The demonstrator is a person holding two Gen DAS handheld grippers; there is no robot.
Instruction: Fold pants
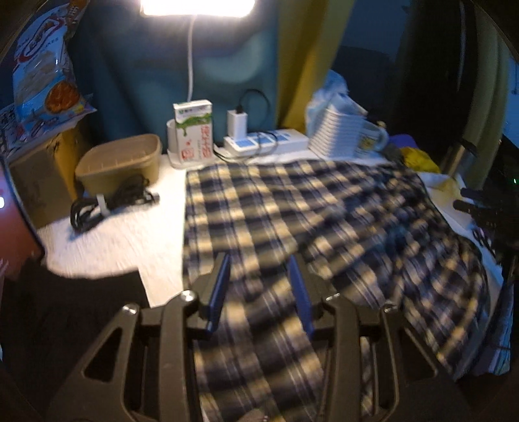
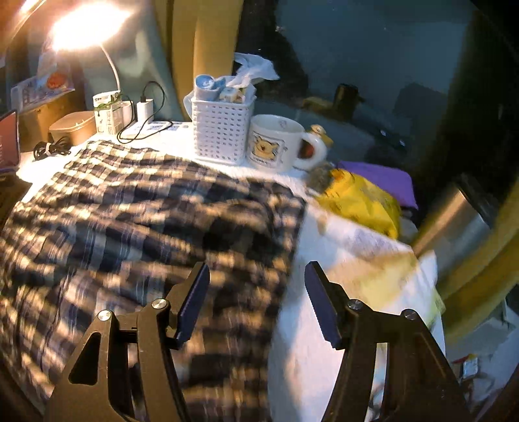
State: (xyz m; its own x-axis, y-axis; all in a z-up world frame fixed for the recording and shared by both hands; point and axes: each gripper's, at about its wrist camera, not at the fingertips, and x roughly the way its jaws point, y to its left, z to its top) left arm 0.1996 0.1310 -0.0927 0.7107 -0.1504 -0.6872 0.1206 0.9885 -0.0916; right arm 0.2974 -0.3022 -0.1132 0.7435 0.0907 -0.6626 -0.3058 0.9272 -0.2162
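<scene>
Left wrist view: the left gripper [image 1: 259, 259] hangs above the plaid pants [image 1: 292, 207], its jaws spread apart with nothing pinched between them; cloth shows in the gap but sits below the pads. The pants lie spread across the white table cover [image 1: 107, 240], reaching from the middle of the table toward the right edge. Motion blur smears the check pattern, so folds and seams are hard to make out, and the near end of the garment is cut off behind the gripper body. At the back stand a tan tub [image 1: 123, 162], a coiled black cable [image 1: 107, 204] just in front of it, a carton [image 1: 194, 130], and a power strip [image 1: 269, 141] with a plugged charger. The lamp [image 1: 194, 6] is blown out to glare. The far right is dark and unreadable.

Right wrist view: the right gripper [image 2: 256, 292] also stands wide apart, empty, straddling the right edge of the pants [image 2: 146, 207] where cloth meets bare table cover [image 2: 340, 253]. This view alone shows clearly the white basket [image 2: 222, 130], the cat mug [image 2: 279, 142] just beside it, and a yellow bag [image 2: 360, 198]. Here too the near cloth is heavily blurred.
</scene>
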